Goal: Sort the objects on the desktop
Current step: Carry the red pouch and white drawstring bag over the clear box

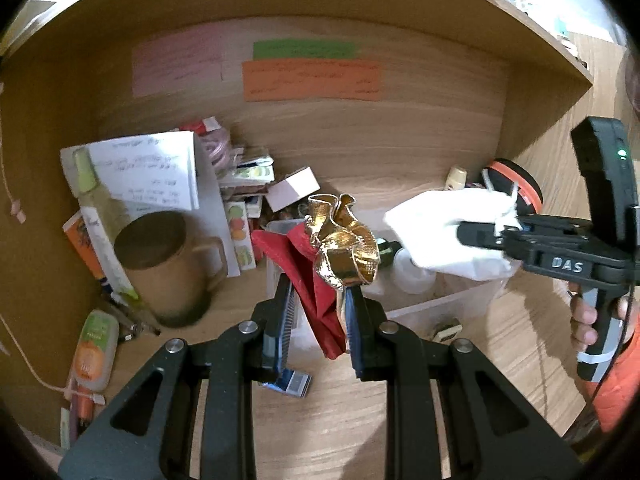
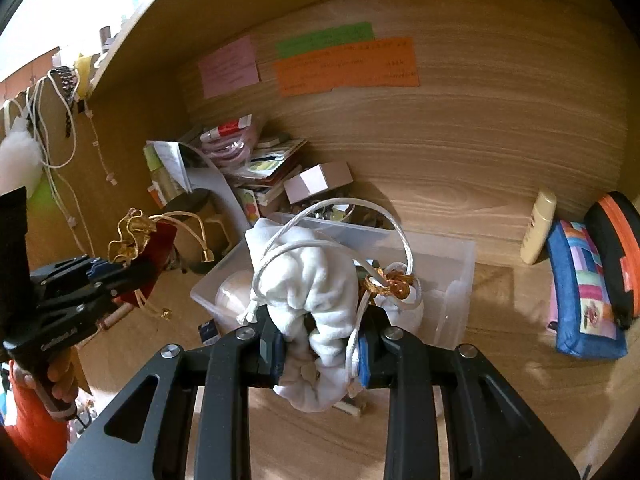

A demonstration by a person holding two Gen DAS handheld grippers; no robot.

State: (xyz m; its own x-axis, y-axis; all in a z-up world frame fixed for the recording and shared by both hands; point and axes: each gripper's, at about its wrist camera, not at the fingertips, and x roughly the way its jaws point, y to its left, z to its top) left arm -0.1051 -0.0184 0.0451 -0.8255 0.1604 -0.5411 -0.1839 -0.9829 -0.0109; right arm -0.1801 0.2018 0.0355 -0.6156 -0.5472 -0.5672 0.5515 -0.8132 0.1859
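Note:
My left gripper (image 1: 320,312) is shut on a red pouch with a gold frilled top (image 1: 340,256) and holds it up above the desk. It shows at the left of the right wrist view (image 2: 140,240). My right gripper (image 2: 320,340) is shut on a white drawstring pouch (image 2: 312,280) with white cords, held over a clear plastic bin (image 2: 452,276). In the left wrist view the white pouch (image 1: 440,232) hangs from the right gripper (image 1: 480,236) above the same bin (image 1: 440,304).
A brown mug (image 1: 168,264), papers, cards and bottles crowd the desk's back left. A cream bottle (image 2: 538,228), a patchwork pencil case (image 2: 584,292) and a black and orange case (image 2: 616,252) stand at the right. Wooden walls carry coloured notes (image 2: 344,64).

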